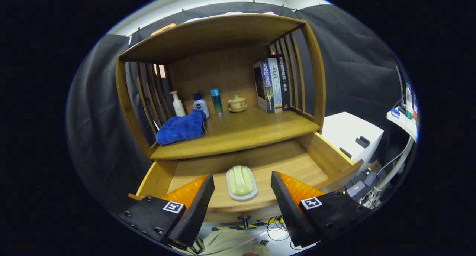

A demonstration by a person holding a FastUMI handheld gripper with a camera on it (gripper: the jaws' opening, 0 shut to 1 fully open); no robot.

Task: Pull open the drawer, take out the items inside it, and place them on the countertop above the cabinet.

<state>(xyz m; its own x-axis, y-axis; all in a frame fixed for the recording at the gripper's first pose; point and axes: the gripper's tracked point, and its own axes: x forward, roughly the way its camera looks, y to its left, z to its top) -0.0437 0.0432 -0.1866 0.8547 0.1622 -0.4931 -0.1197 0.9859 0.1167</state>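
Note:
The wooden drawer (316,152) stands pulled out below the countertop (253,131). Inside it, near its front wall, lies a pale green soap bar in a white dish (241,182). My gripper (242,191) hovers above the drawer's front, open wide, its black fingers (197,204) flanking the soap dish from above without touching it. A small knob (245,222) sticks out of the drawer front, below the fingers.
On the countertop sit a blue towel (181,128), a white pump bottle (177,103), a blue-capped lotion bottle (201,105), a teal bottle (216,101), a lidded cup (237,103) and upright books (272,84). A white box (349,133) and cables (362,187) stand to the right.

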